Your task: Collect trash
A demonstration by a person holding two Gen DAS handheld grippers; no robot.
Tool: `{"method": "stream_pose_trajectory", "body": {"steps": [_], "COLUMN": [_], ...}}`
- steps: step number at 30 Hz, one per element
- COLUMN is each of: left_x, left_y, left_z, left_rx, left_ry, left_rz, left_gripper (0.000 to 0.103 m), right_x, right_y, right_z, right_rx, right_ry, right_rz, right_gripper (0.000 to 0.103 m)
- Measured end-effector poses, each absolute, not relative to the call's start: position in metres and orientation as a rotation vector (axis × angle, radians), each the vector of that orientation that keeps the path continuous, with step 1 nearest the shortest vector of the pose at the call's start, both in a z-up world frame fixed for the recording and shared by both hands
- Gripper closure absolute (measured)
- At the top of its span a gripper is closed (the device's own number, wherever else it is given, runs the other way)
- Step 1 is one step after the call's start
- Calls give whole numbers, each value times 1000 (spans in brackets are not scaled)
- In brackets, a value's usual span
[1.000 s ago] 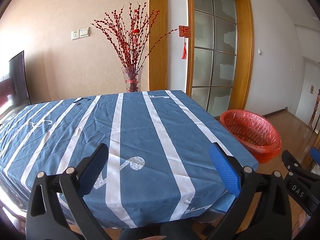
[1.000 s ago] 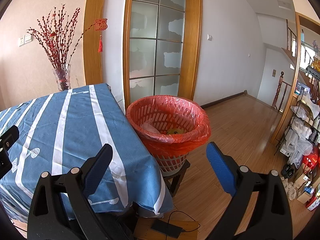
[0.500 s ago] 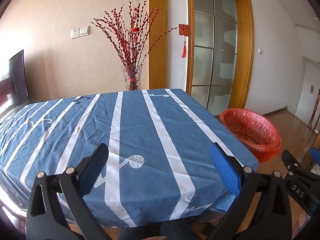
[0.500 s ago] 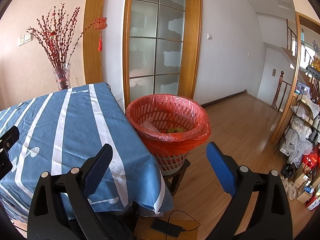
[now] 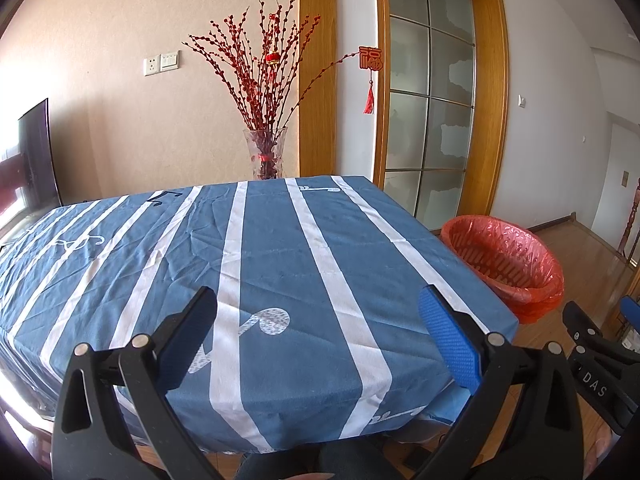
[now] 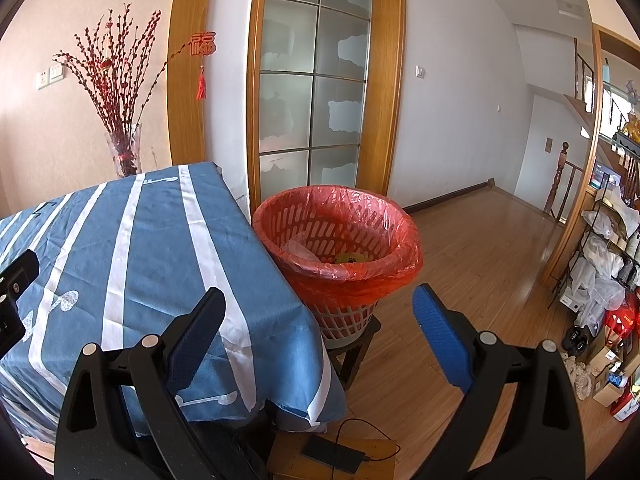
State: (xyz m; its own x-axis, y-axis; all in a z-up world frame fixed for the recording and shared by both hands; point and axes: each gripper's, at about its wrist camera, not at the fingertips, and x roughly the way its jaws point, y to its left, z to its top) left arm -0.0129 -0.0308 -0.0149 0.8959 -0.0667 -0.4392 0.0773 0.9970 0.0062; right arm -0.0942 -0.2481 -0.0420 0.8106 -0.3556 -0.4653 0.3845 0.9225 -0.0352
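Observation:
A trash basket point(image 6: 340, 256) lined with a red plastic bag stands on a small stool just right of the table; the same basket point(image 5: 504, 260) shows at the right of the left wrist view. Inside it lie a yellow item point(image 6: 351, 258) and a pale wrapper point(image 6: 298, 250). My left gripper point(image 5: 318, 320) hangs open over the near edge of the blue striped tablecloth point(image 5: 260, 248), with nothing between its fingers. Near the table's right corner my right gripper point(image 6: 318, 316) is open and empty, short of the basket. No loose trash shows on the cloth.
A glass vase of red branches point(image 5: 266, 148) stands at the table's far edge. A glass-paned door point(image 6: 314, 96) is behind the basket. Wooden floor point(image 6: 480, 256) stretches right toward cluttered shelves point(image 6: 608, 256). A dark device with a cable point(image 6: 332, 454) lies on a low board below.
Both views have shifted slightly; the table and basket sit a touch lower and farther in frame. Both grippers stay open and empty.

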Motion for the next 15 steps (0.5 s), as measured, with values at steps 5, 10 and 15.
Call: {"method": "stream_pose_trajectory", "body": {"steps": [5,10,15], "left_x": [-12,-12,-12], "left_y": [-30,-29,-29], "left_z": [-15,-17,-17], "left_rx": [24,24,24], "left_ry": [456,459,459], "left_rz": [-74,-73,-73], "left_gripper": [4,4,4], "right_x": [-94,-95,-95], "right_y": [-248,-249,-249], "right_z": [-43,-43,-43], "right_rx": [62,61,61], "right_ry": [486,487,488], "right_rz": [-395,-394,-394], "right_gripper": [9,9,9]}}
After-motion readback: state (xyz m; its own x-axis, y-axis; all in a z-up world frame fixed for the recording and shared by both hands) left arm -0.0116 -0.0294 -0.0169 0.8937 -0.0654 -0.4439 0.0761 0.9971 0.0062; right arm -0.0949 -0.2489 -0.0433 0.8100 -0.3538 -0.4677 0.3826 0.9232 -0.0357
